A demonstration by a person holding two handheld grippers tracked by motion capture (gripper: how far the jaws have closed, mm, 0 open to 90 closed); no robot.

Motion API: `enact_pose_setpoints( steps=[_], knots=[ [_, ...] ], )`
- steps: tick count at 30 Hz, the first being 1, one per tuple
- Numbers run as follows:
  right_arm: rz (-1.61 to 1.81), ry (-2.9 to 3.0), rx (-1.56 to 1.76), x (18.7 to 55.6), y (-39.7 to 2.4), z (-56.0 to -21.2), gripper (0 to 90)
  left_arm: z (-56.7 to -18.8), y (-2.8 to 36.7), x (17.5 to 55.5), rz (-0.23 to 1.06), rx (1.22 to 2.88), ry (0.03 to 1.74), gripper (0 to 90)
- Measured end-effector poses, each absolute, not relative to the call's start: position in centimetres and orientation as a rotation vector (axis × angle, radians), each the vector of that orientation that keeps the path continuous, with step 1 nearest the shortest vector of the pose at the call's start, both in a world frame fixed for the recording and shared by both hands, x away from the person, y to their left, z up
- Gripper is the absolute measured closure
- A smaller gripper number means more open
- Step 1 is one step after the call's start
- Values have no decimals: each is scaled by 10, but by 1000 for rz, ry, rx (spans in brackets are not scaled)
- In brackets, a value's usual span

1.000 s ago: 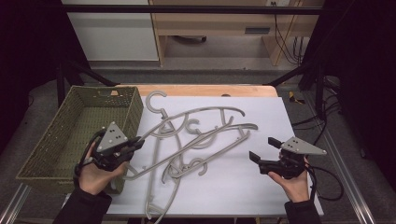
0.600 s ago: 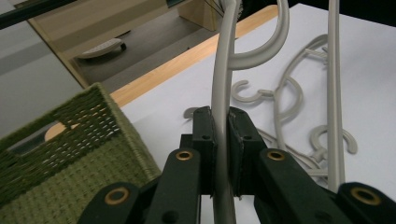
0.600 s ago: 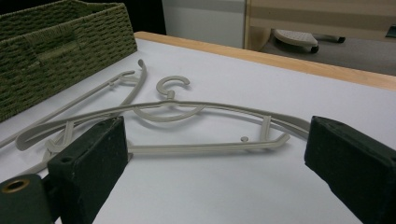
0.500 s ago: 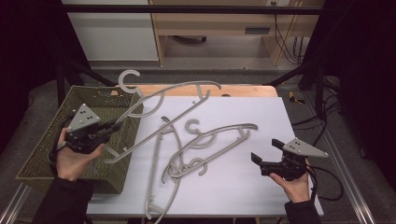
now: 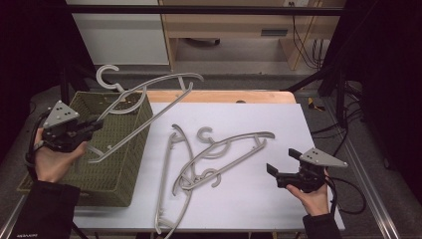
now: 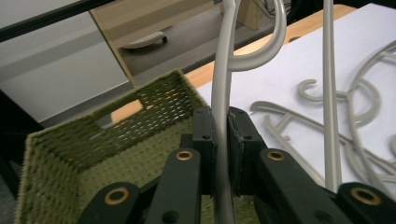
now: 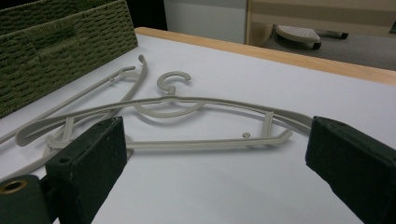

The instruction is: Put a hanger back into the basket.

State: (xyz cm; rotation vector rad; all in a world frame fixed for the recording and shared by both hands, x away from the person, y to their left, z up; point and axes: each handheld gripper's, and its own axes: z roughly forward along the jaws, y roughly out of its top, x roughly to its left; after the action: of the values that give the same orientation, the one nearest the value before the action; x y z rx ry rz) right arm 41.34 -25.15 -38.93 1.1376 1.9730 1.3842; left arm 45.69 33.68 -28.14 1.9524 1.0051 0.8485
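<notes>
Covering most of the view, my white table (image 5: 259, 124) carries a green woven basket (image 5: 119, 149) at its left. Over that basket my left gripper (image 5: 97, 124) clamps a grey hanger (image 5: 149, 107), held aloft. Two more hangers (image 5: 219, 154) lie mid-table; my right gripper (image 5: 273, 167), jaws just widened, holds nothing.

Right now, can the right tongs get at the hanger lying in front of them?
Probably yes. The right tongs stand open and empty, facing the hanger lying on the white table, with bare table between. That hanger overlaps other hangers at its far end, so lifting may drag them.
</notes>
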Motion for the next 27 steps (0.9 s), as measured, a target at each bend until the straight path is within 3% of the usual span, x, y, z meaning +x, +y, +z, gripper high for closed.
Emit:
enact_pose_setpoints(
  steps=[27],
  knots=[
    [1359, 1988, 1144, 415, -249, -391, 54, -317, 431, 460, 915, 1906, 1202, 826]
  ],
)
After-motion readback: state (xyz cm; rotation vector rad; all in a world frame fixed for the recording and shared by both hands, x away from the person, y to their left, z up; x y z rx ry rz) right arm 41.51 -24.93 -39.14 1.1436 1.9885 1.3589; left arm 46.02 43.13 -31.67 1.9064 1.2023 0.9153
